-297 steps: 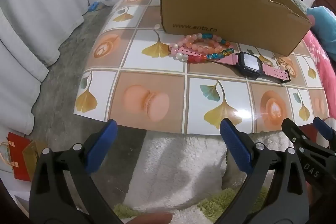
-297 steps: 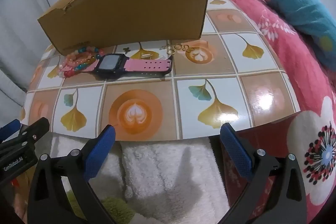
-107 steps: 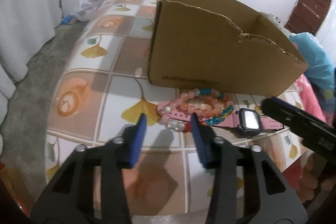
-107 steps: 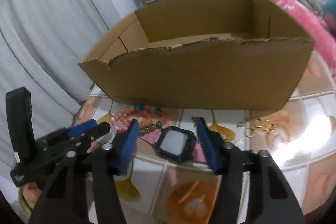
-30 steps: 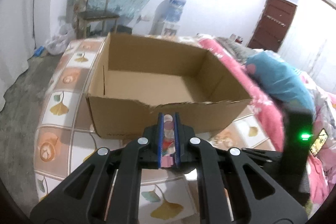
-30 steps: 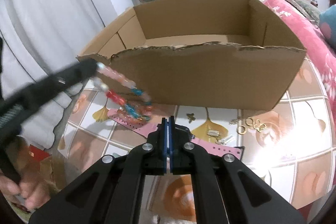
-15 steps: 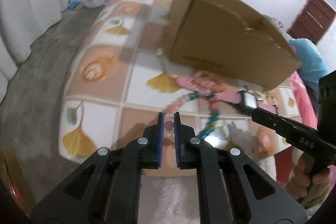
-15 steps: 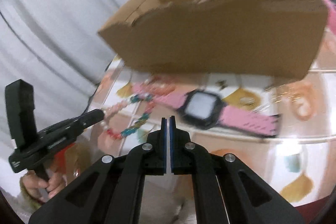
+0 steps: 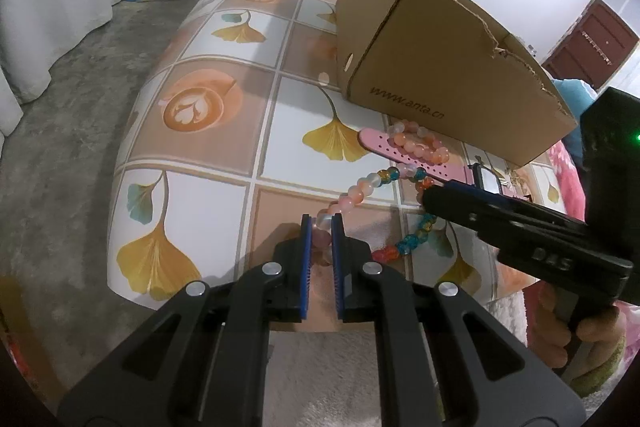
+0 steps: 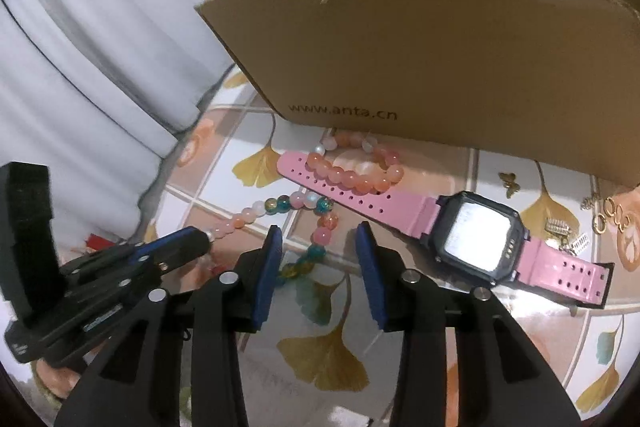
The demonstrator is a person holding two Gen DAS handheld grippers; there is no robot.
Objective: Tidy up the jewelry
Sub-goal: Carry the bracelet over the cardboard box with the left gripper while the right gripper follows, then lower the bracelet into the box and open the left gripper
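Observation:
My left gripper [image 9: 321, 227] is shut on a multicoloured bead bracelet [image 9: 378, 183] and holds it stretched over the table's front. In the right wrist view the same bracelet [image 10: 320, 223] runs from the left gripper [image 10: 200, 241] towards my right gripper [image 10: 319, 245], which is open with part of the bracelet between its blue pads. A pink-and-orange bead bracelet [image 10: 356, 167] lies on the strap of a pink watch [image 10: 476, 237]. Behind them stands the cardboard box [image 10: 420, 39]. Small gold rings and a chain [image 10: 608, 217] lie at the right.
The tiled-pattern table [image 9: 208, 163] ends at a rounded front edge above a white fluffy rug [image 9: 320, 379]. White curtains [image 10: 80, 47] hang at the left. A pink bedspread [image 9: 568, 179] lies beyond the table on the right.
My right gripper has opened and moved down around the hanging bracelet. My left gripper still holds the bracelet, now lower and nearer the table's front.

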